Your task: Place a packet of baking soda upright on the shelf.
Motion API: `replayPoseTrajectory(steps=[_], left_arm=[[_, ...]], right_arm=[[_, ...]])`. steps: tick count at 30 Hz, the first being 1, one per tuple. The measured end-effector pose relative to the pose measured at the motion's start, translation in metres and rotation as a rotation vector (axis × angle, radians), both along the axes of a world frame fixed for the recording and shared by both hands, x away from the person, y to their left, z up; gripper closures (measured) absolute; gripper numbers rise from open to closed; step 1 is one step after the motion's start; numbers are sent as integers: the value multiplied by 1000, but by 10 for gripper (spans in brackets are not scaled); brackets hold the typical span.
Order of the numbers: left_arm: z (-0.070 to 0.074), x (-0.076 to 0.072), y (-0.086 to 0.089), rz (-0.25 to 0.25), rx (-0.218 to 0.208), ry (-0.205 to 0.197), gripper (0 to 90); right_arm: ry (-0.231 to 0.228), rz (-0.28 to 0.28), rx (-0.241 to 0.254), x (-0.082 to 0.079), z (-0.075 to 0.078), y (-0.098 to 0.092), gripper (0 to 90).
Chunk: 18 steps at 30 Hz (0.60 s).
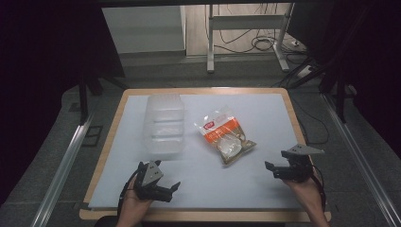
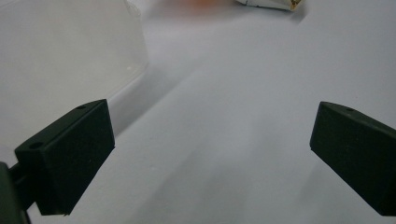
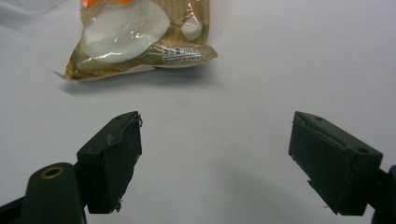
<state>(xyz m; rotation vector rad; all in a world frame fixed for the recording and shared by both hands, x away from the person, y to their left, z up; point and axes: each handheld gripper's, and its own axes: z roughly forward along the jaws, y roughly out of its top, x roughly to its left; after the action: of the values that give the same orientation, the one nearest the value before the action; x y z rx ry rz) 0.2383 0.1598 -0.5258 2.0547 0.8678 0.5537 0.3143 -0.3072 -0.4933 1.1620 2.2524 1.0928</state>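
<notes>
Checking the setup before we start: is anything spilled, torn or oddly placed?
Nothing stands out. The snack bag lies flat and sealed, at an angle to the table's edges, beside the clear container; no spill shows.

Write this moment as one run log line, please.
left hand-held gripper: open | right hand-held gripper: open | snack bag: beside clear container, untouched

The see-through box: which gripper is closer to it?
Left. The left gripper sits just below the clear box; the right gripper is far across, past the snack bag.
</notes>
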Motion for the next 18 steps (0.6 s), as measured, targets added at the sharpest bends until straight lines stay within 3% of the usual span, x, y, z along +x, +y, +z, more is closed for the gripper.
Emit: replayPoseTrajectory(steps=[3, 6, 13, 18], left_arm=[[-1, 0, -1, -11, 17, 0, 0], [-1, 0, -2, -21, 24, 0, 1], [-2, 2, 1, -21, 2, 19, 1], [-1, 1, 0, -22, 2, 0, 2]], right_arm=[[3, 10, -29, 0, -1, 2, 174], [-4, 16, -28, 0, 0, 4, 174], [-7, 29, -42, 0, -2, 4, 174], [-8, 38, -51, 0, -2, 6, 174]])
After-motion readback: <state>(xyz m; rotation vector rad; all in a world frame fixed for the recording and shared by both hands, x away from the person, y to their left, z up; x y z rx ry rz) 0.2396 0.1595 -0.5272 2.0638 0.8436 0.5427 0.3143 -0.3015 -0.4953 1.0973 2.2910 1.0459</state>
